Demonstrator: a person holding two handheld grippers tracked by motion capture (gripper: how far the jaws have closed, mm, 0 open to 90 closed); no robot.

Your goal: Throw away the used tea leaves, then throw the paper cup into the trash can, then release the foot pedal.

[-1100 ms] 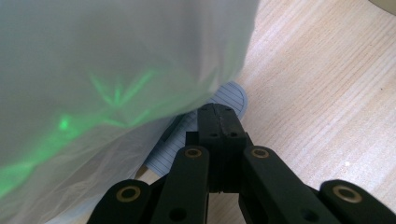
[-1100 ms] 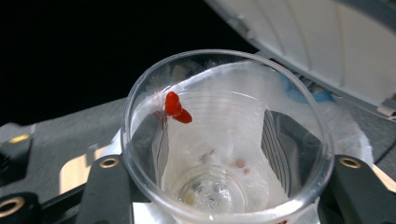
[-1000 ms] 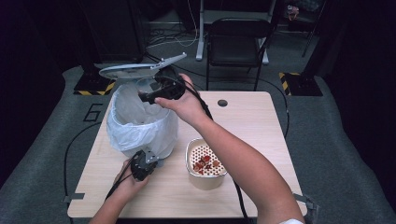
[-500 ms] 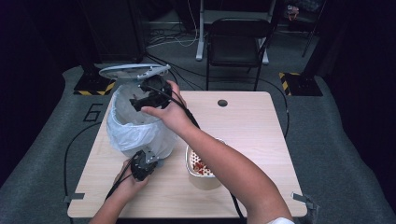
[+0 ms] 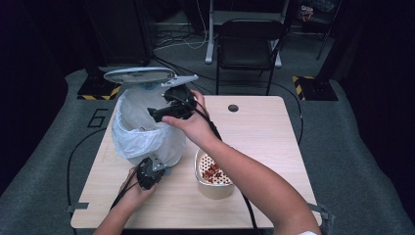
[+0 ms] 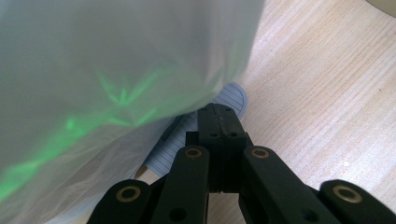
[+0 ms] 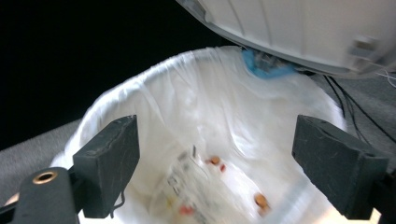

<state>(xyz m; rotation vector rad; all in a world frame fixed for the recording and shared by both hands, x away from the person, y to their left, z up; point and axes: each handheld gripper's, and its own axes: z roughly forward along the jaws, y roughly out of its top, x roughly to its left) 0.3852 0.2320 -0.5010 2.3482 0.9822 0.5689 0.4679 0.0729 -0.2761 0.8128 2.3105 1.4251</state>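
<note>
- High view: the right gripper [image 5: 159, 113] hangs over the bag-lined bin [image 5: 142, 132], lid [image 5: 139, 75] raised, jaws wide apart and empty.
- Left gripper [image 6: 215, 119] presses the bin's pedal [image 6: 196, 135], jaws together.
- Paper bowl [image 5: 213, 172] sits beside the bin.

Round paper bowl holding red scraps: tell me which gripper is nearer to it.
Left. The left gripper sits just beside the round paper bowl, at the foot of the white-bagged bin; the right gripper hangs farther back, over the bin's mouth.

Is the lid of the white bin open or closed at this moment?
Open. The lid stands raised above the bin's bag-lined mouth, and scraps lie inside. The right gripper hovers over it.
</note>
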